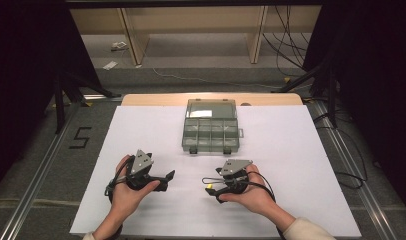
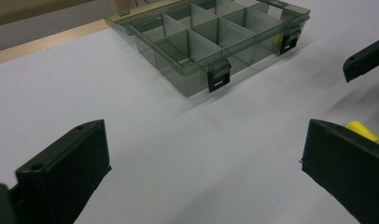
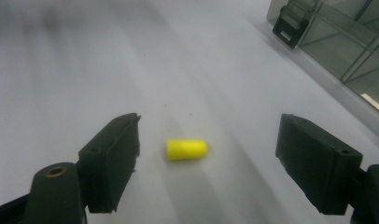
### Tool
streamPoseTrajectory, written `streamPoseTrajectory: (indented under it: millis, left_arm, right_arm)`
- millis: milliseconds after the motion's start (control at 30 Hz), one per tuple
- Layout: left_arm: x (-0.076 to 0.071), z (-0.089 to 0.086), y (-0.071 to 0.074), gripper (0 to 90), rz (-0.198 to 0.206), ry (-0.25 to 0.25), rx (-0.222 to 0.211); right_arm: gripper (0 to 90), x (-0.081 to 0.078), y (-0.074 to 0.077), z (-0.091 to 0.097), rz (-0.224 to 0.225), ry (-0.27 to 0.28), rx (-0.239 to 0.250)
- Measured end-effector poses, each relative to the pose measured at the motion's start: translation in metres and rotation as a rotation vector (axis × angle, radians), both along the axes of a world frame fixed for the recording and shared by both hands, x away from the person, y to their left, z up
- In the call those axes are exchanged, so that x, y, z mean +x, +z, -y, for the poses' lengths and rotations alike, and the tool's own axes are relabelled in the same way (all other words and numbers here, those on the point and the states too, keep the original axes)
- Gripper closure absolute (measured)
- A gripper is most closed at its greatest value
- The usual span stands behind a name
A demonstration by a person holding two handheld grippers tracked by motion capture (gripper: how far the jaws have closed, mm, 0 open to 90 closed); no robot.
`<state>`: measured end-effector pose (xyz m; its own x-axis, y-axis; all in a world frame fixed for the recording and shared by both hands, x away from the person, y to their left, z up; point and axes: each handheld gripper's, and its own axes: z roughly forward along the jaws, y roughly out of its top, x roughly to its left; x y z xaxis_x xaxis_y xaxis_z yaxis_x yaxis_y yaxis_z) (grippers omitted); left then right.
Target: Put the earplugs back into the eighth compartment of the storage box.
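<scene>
Right gripper view looks along the right tool (image 3: 206, 158), whose jaws stand wide with nothing between them but the small yellow plug (image 3: 186, 149), lying on its side on the white worktop (image 3: 85, 70), apart from both jaws and a little nearer the left one. From the high view the plug (image 1: 210, 187) sits just off the tip of the right tool (image 1: 216, 192), near the person's edge of the worktop (image 1: 301, 165), well apart from the clear compartment box (image 1: 211, 131), which lies open farther back. The left tool (image 1: 168, 179) hovers beside it, also spread wide and holding nothing; its own view shows the box (image 2: 211, 42) with empty compartments ahead.

The step in hand looks like lining up on the plug for a pick. Next the right tool should ease forward and down so the plug lies squarely between the jaws, then close gently across its short width, since so light and round a piece could roll or squirt away if nudged
</scene>
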<state>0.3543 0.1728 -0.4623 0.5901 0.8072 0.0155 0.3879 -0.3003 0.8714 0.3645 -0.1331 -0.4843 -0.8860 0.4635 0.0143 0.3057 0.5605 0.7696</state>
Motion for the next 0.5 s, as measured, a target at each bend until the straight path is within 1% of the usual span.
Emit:
streamPoseTrajectory:
  millis: [300, 433, 500]
  left_arm:
    - [0.000, 0.001, 0.000, 0.4, -0.002, -0.003, 0.001]
    - [0.000, 0.001, -0.001, 0.4, -0.002, -0.004, 0.001]
    - [0.000, 0.000, -0.001, 0.4, -0.003, -0.003, 0.002]
  right_arm:
    - [25.7, -0.003, -0.008, -0.009, -0.002, 0.011, -0.027]
    - [28.7, -0.004, -0.010, -0.013, 0.005, 0.018, -0.049]
    - [31.8, -0.004, -0.011, -0.014, 0.006, 0.020, -0.055]
